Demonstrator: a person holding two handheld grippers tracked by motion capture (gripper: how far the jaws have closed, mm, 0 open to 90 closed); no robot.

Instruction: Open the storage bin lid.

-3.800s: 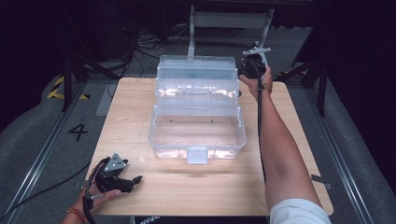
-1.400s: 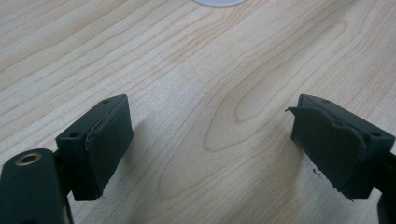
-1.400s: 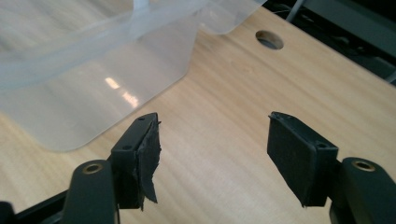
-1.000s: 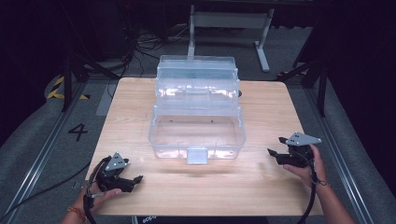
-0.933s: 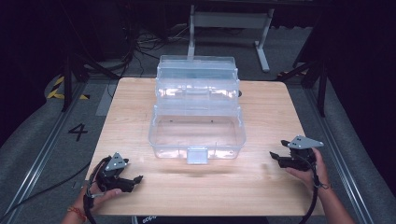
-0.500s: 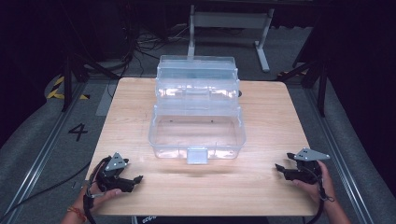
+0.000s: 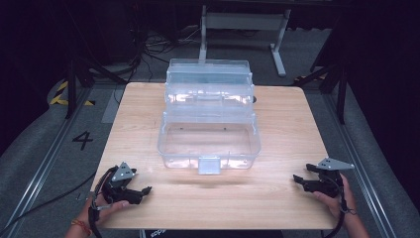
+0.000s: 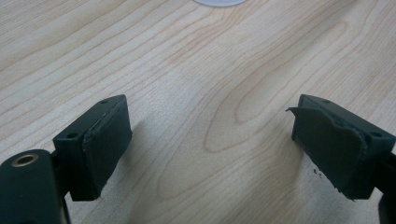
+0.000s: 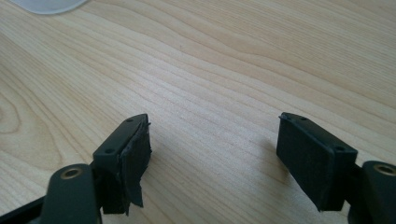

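We see the open clear plastic tackle box (image 7: 209, 130) at the counter's (image 7: 287, 129) centre; left gripper (image 7: 141, 191) and right gripper (image 7: 298, 177), both spread and empty, rest at the near corners, apparently parked.

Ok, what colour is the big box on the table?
Clear, see-through plastic box; best in the high view.

Only readable mark I see: a "4" (image 7: 82, 140) on the grey floor (image 7: 44, 148) left of my table (image 7: 287, 129).
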